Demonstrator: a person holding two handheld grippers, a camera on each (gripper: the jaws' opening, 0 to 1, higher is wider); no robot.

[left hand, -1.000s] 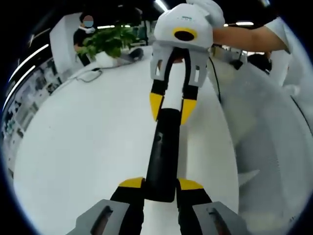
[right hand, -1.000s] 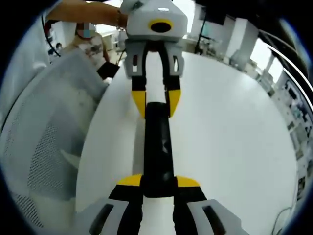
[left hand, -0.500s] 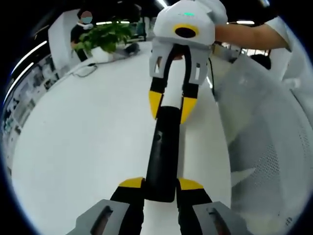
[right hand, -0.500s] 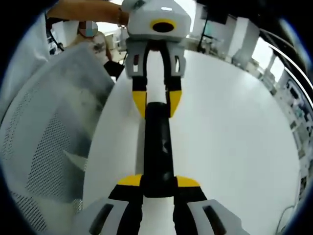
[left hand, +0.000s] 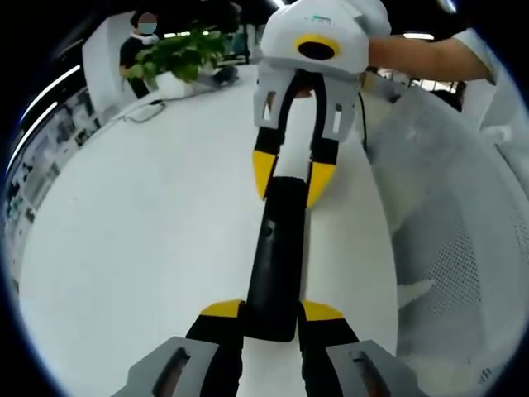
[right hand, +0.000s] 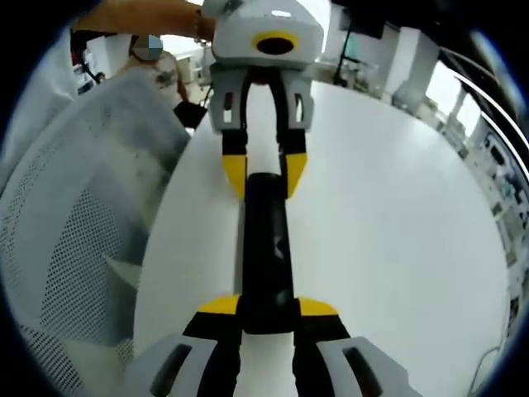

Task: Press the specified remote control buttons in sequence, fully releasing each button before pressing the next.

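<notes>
A long black remote control [left hand: 277, 256] runs straight up the left gripper view, over a white round table [left hand: 149, 240]. My left gripper [left hand: 273, 313] is shut on its near end, yellow-tipped jaws on either side. My right gripper [left hand: 291, 178] comes in from the top, shut on the remote's far end. In the right gripper view the same remote [right hand: 266, 248] sits between my right gripper [right hand: 267, 308] at the bottom and my left gripper [right hand: 264, 174] above. The remote's buttons are too dark to make out.
A white mesh chair [left hand: 446, 248] stands beside the table edge, also seen as the chair [right hand: 74, 248]. A potted plant [left hand: 178, 62] and a cable [left hand: 149, 112] lie at the table's far side. A person's arm [left hand: 430, 58] reaches to the right gripper.
Both views have shifted slightly with the hands, and the chair sits a little closer in frame. Both grips on the remote are unchanged.
</notes>
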